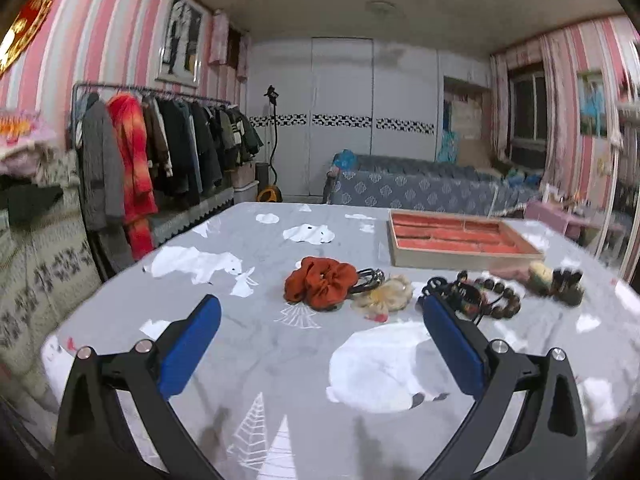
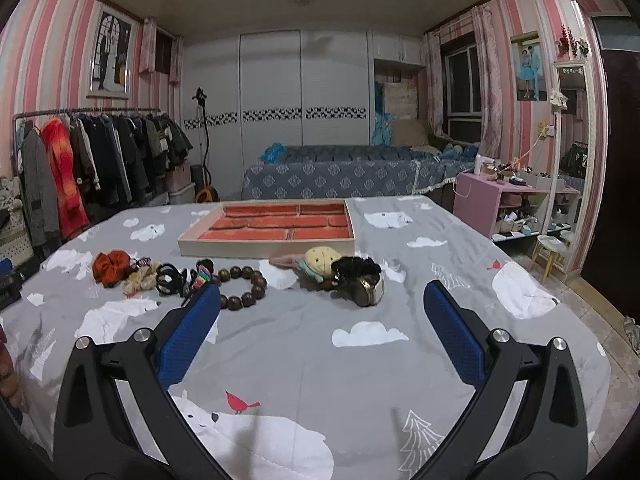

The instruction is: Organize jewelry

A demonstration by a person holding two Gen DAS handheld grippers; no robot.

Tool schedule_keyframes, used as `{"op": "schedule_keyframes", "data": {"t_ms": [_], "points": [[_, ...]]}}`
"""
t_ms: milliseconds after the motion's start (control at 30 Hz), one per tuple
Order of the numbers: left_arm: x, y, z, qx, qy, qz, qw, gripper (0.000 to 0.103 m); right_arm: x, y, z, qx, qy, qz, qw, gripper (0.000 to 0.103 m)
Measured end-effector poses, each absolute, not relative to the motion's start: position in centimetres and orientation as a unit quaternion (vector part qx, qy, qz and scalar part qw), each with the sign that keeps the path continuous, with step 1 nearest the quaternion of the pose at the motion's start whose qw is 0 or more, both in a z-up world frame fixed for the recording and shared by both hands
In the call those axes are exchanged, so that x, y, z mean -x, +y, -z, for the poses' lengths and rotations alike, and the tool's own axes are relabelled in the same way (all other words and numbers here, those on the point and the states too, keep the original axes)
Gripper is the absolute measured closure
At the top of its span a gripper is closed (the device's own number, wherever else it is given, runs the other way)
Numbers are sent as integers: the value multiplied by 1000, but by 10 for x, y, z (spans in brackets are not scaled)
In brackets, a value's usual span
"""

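Note:
A shallow tray (image 2: 264, 247) (image 1: 468, 258) with red-lined compartments lies on the grey table. In front of it runs a row of accessories: an orange scrunchie (image 1: 322, 282) (image 2: 110, 266), a cream scrunchie (image 1: 384, 296) (image 2: 138, 280), a black claw clip (image 2: 170, 278), a dark wooden bead bracelet (image 2: 244, 286) (image 1: 500, 298), a yellow plush clip (image 2: 322, 260) and a black scrunchie (image 2: 356, 270). My left gripper (image 1: 320, 312) hangs open just short of the orange scrunchie. My right gripper (image 2: 322, 300) is open too, facing the bracelet and the plush clip. Nothing sits between either pair of fingers.
The table wears a grey cloth (image 2: 320, 360) printed with polar bears. Behind it stand a blue-covered bed (image 2: 340, 176), a clothes rack (image 2: 100, 160) at the left, and a pink shelf unit (image 2: 504, 208) with a mirror at the right. A hand (image 2: 6, 372) shows at the left edge.

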State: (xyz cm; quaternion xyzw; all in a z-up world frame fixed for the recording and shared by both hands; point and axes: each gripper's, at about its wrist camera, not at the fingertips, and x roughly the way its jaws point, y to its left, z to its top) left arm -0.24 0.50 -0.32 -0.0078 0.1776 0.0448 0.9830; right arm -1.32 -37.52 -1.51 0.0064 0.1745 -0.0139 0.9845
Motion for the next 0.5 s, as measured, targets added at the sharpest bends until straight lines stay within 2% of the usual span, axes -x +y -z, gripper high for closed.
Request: {"op": "schedule_keyframes", "data": {"t_ms": [100,233,500], "points": [[5,0,4,4,180,-44,983,4,15,-373,14,1,168,17,986,4],[9,-2,2,-1,173,-50,984,4,14,-371,14,22,197,18,980,4],[13,-3,-2,5,157,-47,987,4,16,-376,13,8,212,13,977,4]]}}
